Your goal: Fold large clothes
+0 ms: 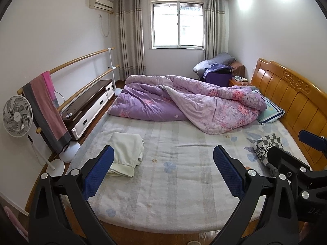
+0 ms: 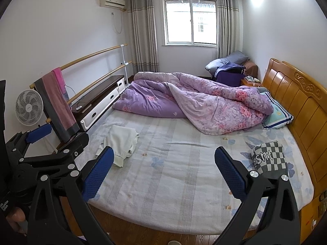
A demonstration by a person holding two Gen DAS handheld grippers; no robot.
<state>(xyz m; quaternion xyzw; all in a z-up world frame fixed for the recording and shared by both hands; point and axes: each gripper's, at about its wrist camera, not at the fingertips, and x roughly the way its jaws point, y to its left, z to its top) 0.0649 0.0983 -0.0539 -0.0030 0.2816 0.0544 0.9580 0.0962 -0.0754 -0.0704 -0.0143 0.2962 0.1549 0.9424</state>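
left gripper (image 1: pixel 163 175): blue pads spread wide, nothing between them, held above the near edge of the bed (image 1: pixel 173 194)

right gripper (image 2: pixel 164 175): same deal, jaws apart and gripping nothing, also over the near side of the mattress

white garment (image 1: pixel 126 155): roughly folded cream-white piece lying on the sheet, just past the left gripper's left finger (image 1: pixel 98 173); in the right wrist view it sits right behind that gripper's left pad, which covers its near corner

checkered garment (image 2: pixel 269 159): black-and-white checked thing with lettering, crumpled near the headboard (image 2: pixel 296 102), off to the right of both grippers and apart from them

quilt (image 1: pixel 184 102): purple floral, bunched across the far half of the bed, well beyond the clothes

hard to tell: lettering on the checkered piece is only partly readable; in the left wrist view the right gripper's black frame hides its lower right part
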